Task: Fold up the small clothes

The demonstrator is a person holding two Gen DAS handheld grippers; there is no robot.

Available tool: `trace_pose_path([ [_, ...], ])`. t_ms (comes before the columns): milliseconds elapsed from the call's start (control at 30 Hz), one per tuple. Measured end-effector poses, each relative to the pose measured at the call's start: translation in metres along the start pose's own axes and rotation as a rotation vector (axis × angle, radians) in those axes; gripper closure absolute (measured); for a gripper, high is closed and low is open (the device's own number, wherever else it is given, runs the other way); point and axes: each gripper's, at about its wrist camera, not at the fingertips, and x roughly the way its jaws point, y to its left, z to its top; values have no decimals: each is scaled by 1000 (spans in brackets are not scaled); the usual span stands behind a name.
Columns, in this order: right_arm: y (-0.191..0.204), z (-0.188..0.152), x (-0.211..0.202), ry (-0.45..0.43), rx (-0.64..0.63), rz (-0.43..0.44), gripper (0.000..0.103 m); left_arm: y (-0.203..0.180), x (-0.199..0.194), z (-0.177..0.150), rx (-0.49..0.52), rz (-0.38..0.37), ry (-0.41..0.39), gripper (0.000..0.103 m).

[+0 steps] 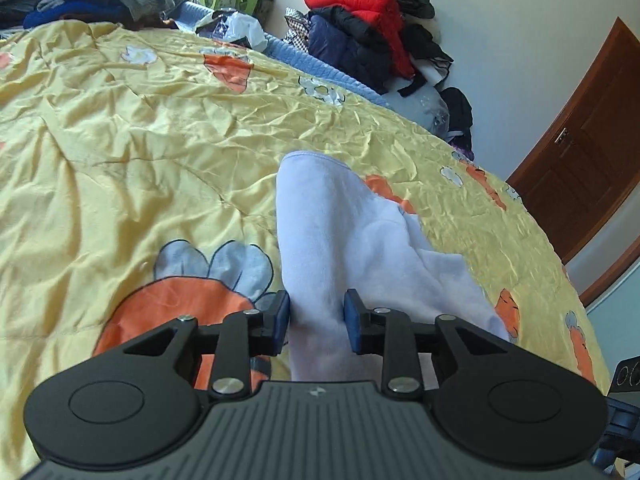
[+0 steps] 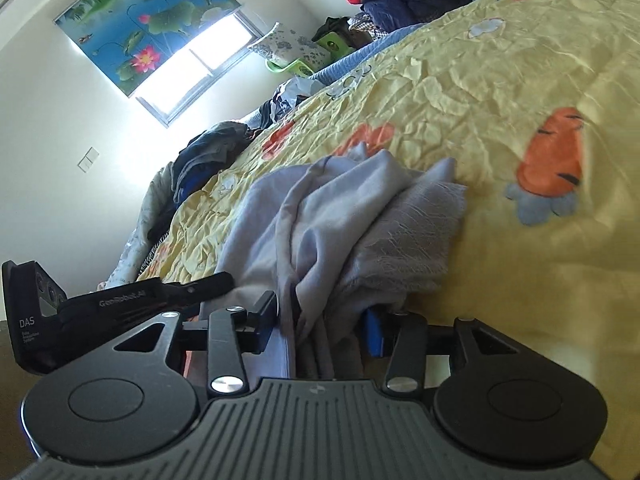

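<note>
Pale lilac garment [image 1: 320,240] bunched on bed quilt [image 1: 120,140]. Left hand-held gripper [image 1: 317,316] part-open, cloth between pads, grip unclear; right hand-held gripper [image 2: 320,326] likewise. Pinch 2 edges firmly, pull taut before folding.

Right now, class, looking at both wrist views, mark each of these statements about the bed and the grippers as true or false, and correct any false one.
1. The pale garment lies on a yellow bedspread printed with orange carrots. True.
2. The left gripper has no cloth between its fingers. False: the pale garment runs between them.
3. A red jacket sits in the pile of clothes beyond the far edge of the bed. True.
4. The window blind is plain white. False: it shows pink lotus flowers and green leaves on blue.
5. The right gripper has bunched pale cloth between its fingers. True.
</note>
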Motion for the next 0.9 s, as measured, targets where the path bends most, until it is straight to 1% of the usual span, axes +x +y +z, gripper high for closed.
trace_pose_path([
  [67, -2, -7, -8, 16, -1, 12, 57, -4, -10, -6, 23, 3, -6, 69],
  [100, -2, -12, -10, 30, -11, 13, 58, -7, -13, -10, 40, 8, -5, 62],
  [133, -1, -16, -11, 47, -25, 13, 62, -11, -14, -14, 56, 11, 1, 51],
  [167, 0, -20, -12, 45, -42, 13, 68, -15, -14, -19, 75, 16, 9, 45],
  [200, 1, -23, -13, 45, -53, 5, 71, -18, -12, -24, 92, 26, 17, 44],
  [267, 2, -23, -14, 46, -50, -4, 78, -23, -8, -33, 116, 60, 35, 44],
  [333, 3, -23, -17, 46, -45, 0, 82, -24, -12, -39, 106, 52, 34, 44],
  [400, 4, -25, -21, 45, -51, -1, 82, -24, -14, -43, 98, 29, 42, 44],
  [433, 4, -25, -22, 50, -51, -6, 81, -25, -13, -44, 101, 30, 45, 44],
  [467, 2, -26, -20, 54, -47, -14, 73, -26, -10, -47, 107, 42, 48, 43],
  [533, -1, -28, -21, 41, -26, -28, 76, -29, -10, -50, 118, 58, 34, 41],
  [567, 1, -28, -24, 27, -37, -47, 74, -32, -11, -51, 130, 71, 29, 41],
  [600, 7, -30, -28, 2, -73, -80, 70, -35, -13, -53, 148, 84, 21, 40],
  [667, 26, -34, -37, -55, -180, -152, 72, -40, -14, -58, 177, 107, 10, 36],
  [700, 36, -35, -40, -80, -236, -166, 72, -41, -14, -60, 185, 119, 7, 34],
  [767, 52, -38, -43, -110, -316, -164, 72, -43, -15, -65, 190, 133, -4, 34],
  [833, 65, -39, -40, -109, -400, -178, 72, -47, -16, -70, 208, 152, -19, 33],
  [900, 70, -42, -30, -74, -447, -203, 72, -51, -18, -74, 227, 171, -31, 33],
])
